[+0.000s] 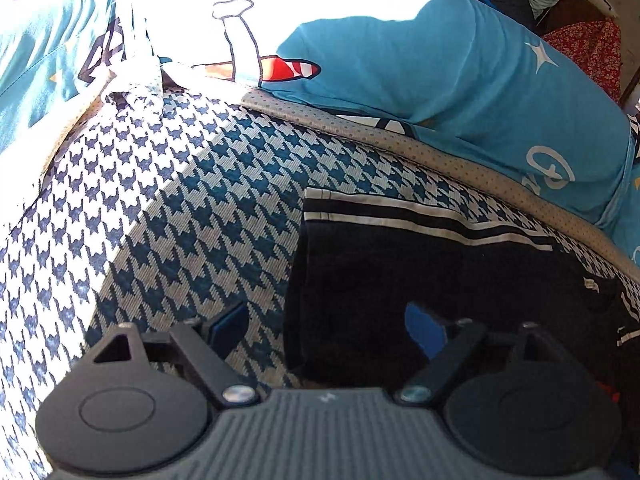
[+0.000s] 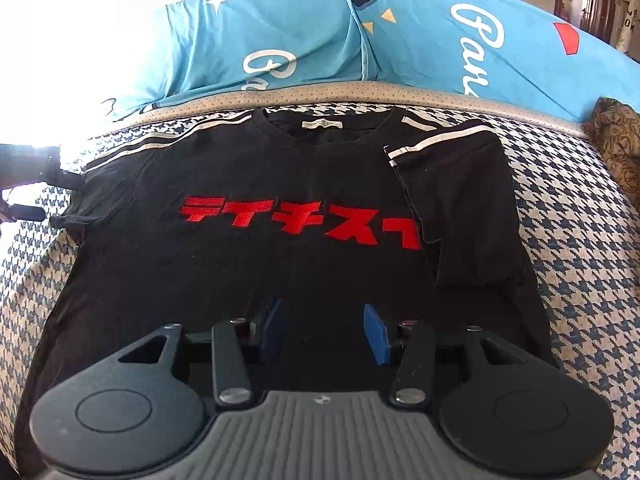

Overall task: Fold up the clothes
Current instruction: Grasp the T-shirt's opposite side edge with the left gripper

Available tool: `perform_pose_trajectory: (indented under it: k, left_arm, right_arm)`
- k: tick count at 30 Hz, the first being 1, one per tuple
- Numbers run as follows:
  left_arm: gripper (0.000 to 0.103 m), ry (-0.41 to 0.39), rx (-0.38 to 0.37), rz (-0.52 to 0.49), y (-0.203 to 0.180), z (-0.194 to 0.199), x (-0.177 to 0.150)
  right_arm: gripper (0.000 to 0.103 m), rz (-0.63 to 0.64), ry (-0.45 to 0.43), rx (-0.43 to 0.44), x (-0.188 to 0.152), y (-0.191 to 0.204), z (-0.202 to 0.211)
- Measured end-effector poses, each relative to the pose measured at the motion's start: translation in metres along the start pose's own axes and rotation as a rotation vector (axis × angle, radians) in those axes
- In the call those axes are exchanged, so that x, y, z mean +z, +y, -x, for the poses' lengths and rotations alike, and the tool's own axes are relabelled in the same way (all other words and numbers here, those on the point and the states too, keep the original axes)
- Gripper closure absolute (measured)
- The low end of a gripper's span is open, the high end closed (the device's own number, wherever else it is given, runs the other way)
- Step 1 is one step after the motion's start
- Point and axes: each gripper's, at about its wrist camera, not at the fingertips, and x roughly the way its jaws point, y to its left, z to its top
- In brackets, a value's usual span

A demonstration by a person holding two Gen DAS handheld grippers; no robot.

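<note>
red katakana on a black t-shirt, white script on blue bedding

the black t-shirt (image 2: pixel 280 184) is showing large red japanese characters across its chest, reading roughly テイチスイ, with the last one partly covered by the folded-in sleeve; the neck label is too small to read. the blue bedding (image 2: pixel 420 52) along the far edge of the houndstooth cover is carrying white cursive lettering starting "par", cut off by folds, in two places.
</note>
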Motion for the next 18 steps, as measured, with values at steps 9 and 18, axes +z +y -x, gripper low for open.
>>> perform_pose_trajectory:
  k: [9, 18]
  left_arm:
    - [0.014, 0.001, -0.045, 0.011, 0.008, -0.018, 0.011]
    - [0.027, 0.000, -0.175, 0.071, 0.023, -0.022, 0.018]
  right_arm:
    - [0.058, 0.021, 0.003, 0.007, 0.003, 0.007, -0.005]
    - [0.058, 0.028, 0.016, 0.001, 0.005, 0.010, -0.010]
